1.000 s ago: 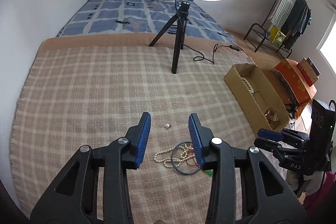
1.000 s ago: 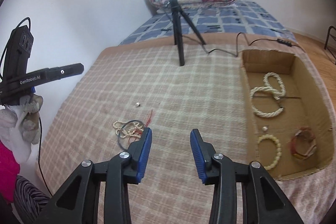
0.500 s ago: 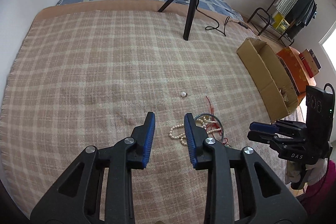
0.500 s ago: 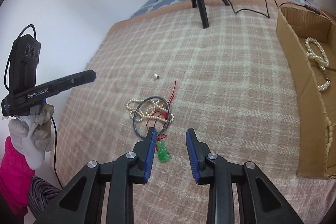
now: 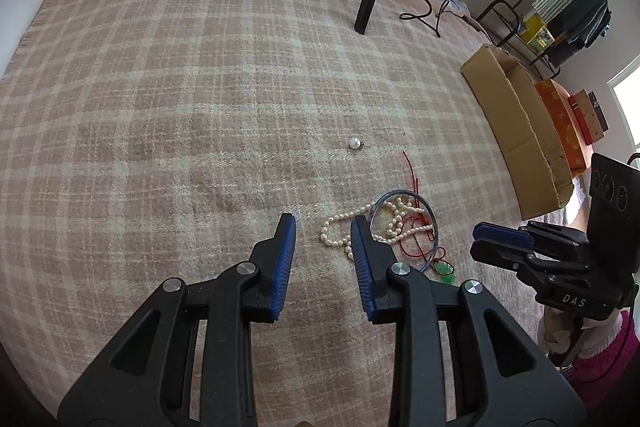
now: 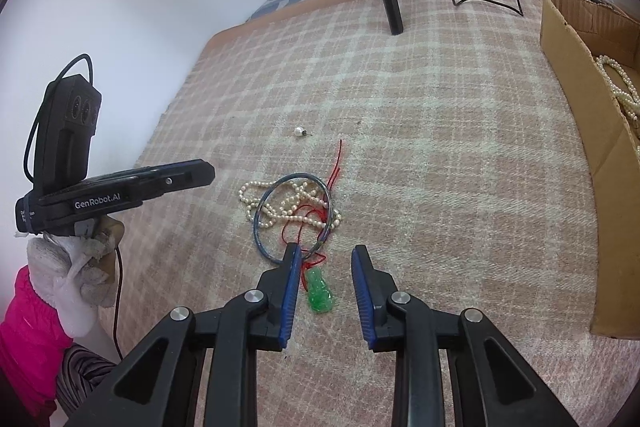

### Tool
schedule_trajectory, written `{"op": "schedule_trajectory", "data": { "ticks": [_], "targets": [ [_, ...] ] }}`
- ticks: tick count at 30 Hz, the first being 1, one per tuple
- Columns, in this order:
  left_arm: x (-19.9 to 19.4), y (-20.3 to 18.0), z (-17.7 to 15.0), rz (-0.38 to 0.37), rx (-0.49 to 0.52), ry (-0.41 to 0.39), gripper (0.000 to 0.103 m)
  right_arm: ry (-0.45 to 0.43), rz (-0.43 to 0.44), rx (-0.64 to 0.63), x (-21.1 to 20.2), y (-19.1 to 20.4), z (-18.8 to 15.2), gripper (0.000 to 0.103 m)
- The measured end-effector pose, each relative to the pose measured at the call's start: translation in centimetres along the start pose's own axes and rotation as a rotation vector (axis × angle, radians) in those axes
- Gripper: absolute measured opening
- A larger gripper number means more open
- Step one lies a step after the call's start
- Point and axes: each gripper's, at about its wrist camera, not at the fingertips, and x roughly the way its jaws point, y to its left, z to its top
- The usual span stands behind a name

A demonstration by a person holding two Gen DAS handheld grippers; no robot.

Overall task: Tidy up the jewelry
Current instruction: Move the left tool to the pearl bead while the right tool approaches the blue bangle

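A: Where's the jewelry?
B: The pearl necklace [image 6: 280,205], blue bangle [image 6: 262,239] and red cord lie tangled on the plaid blanket [image 5: 160,107]; the green pendant [image 6: 319,292] lies just nearer than that tangle.
A: Grippers?
B: Left gripper [image 5: 324,259] apart, beside the tangle; right gripper [image 6: 326,291] apart, straddling the pendant

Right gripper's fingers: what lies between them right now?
In the right wrist view, the green pendant on its red cord lies between the open right gripper fingers, close beside the left one, ungripped.
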Motion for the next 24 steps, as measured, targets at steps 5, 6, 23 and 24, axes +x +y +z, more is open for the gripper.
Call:
{"op": "schedule_trajectory", "data": {
  "ticks": [5, 6, 23, 24],
  "targets": [
    [0.7, -0.1, 0.7, -0.007, -0.016, -0.006, 0.028, 0.010, 0.010, 0.004, 0.7, 0.2, 0.1, 0.025],
    [1.0, -0.2, 0.9, -0.007, -0.019, -0.006, 0.028, 0.013, 0.011, 0.007, 0.9, 0.2, 0.1, 0.025],
    [2.6, -0.2, 3.0, -0.023, -0.052, -0.009, 0.028, 0.022, 0.137, 0.178, 2.0, -2.0, 0.6, 0.021],
    [2.6, -0.2, 3.1, -0.025, -0.055, -0.010, 0.028, 0.025, 0.146, 0.191, 2.0, -2.1, 0.6, 0.021]
  ]
}}
